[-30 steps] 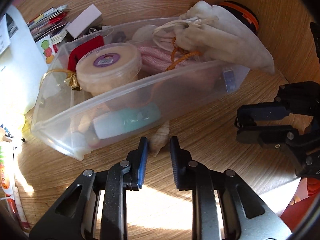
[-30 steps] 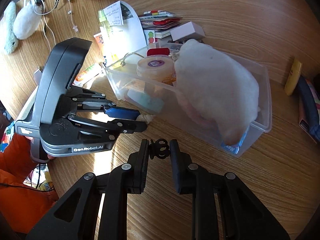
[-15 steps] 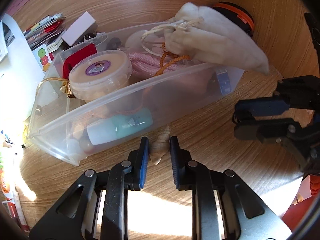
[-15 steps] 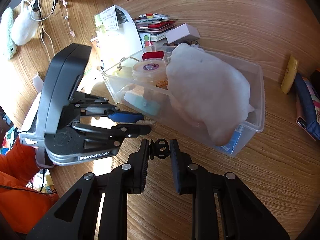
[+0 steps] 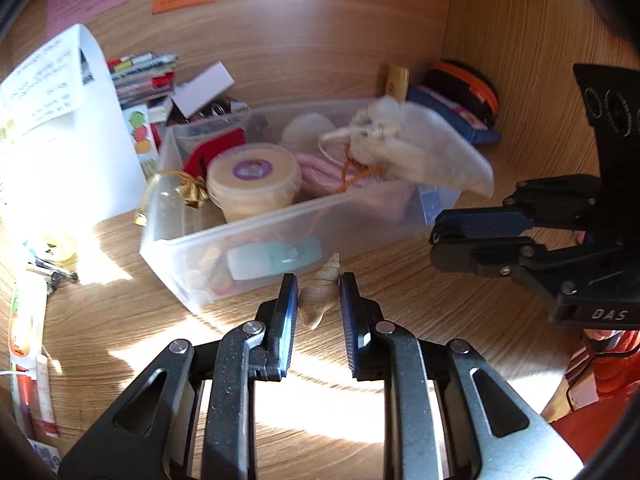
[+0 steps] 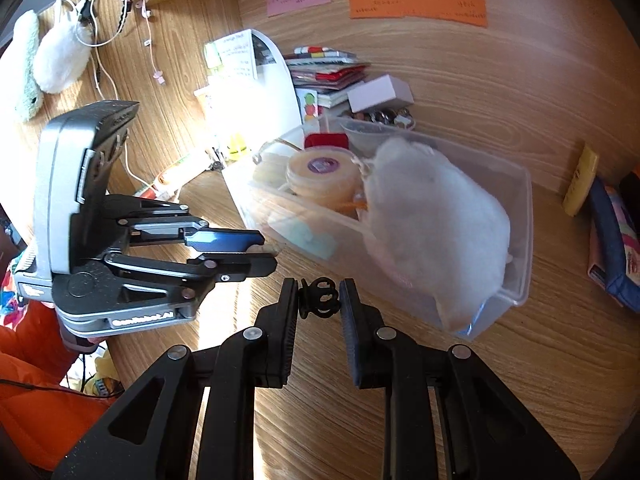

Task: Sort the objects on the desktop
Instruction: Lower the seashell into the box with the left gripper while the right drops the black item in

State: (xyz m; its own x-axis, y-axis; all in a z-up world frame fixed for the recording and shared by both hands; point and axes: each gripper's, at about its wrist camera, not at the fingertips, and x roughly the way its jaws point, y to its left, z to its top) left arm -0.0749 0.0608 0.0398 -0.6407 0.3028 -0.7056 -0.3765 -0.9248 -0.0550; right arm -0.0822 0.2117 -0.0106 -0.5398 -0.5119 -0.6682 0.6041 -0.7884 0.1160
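Both grippers are hovering just in front of the clear bin [image 5: 256, 236]: left gripper [image 5: 319, 292] is pinching a spiral seashell [image 5: 318, 292], right gripper [image 6: 319, 298] is clamping a small black hair clip [image 6: 319, 297].

The left tool [image 5: 319, 294] grips a pale spiral seashell [image 5: 319, 296] between its two fingers, spire pointing away, above the wooden tabletop [image 5: 400, 292]. Just beyond it sits a clear plastic bin [image 5: 256, 236] holding a round tub with a purple label [image 5: 253, 184], a teal bottle [image 5: 276, 258] and a cream drawstring bag [image 5: 416, 150] that overhangs its right end. The right tool [image 5: 434, 238] comes in from the right, its tips near the bin's right end.
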